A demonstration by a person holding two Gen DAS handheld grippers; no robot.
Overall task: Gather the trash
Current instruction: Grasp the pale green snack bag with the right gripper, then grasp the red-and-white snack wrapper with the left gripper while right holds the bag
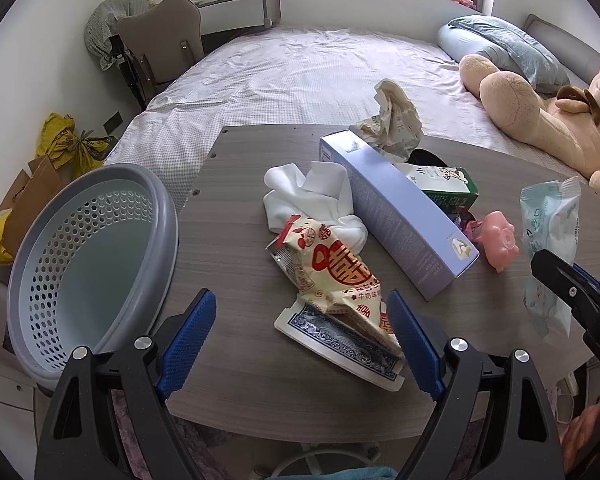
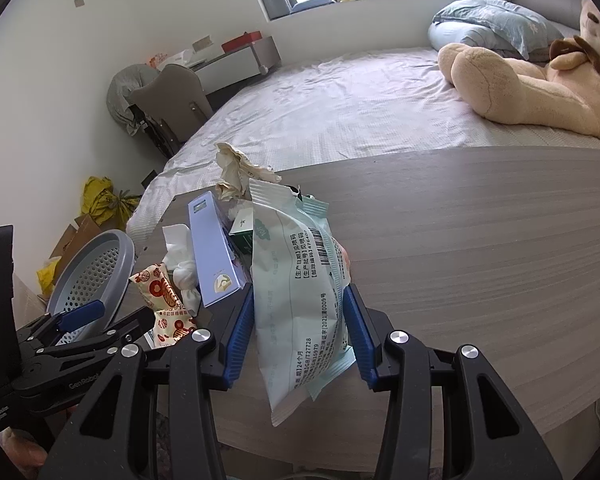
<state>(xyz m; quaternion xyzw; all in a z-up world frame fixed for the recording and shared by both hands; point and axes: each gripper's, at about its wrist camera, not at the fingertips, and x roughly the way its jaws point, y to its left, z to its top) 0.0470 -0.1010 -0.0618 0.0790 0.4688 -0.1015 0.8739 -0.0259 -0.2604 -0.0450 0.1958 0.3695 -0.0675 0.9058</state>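
Wooden table [image 1: 236, 364] filled the lower half of both views, bed behind it. Grey perforated basket [image 1: 96, 256] sat at the table's left edge in the left wrist view, tilted toward the camera and empty as far as could be seen.

Trash pile lay centre frame: long lilac box [image 1: 400, 220], white cloth [image 1: 312, 196], crumpled paper [image 1: 396, 120] behind, green carton [image 1: 452, 188] partly hidden, pink pig-shaped item [image 1: 500, 240] to the right.

Right gripper [image 2: 298, 320] was clamped on a pale green wipes packet [image 2: 296, 300], pads pressing both sides, the packet lifted and standing upright above the table; it showed at right edge of the left wrist view.

Left gripper [image 1: 300, 328] stood wide apart, straddling the near end of a red-and-cream snack wrapper [image 1: 336, 276] that lay over a blue-patterned card [image 1: 340, 340]. Right pad appeared to touch the wrapper; no squeeze yet.

Judgement: step in hand is pinching the wrapper. Best to lower until the pads flank the wrapper's bulk, close gently, and avoid catching the card beneath. Then carry both pieces left to the basket.
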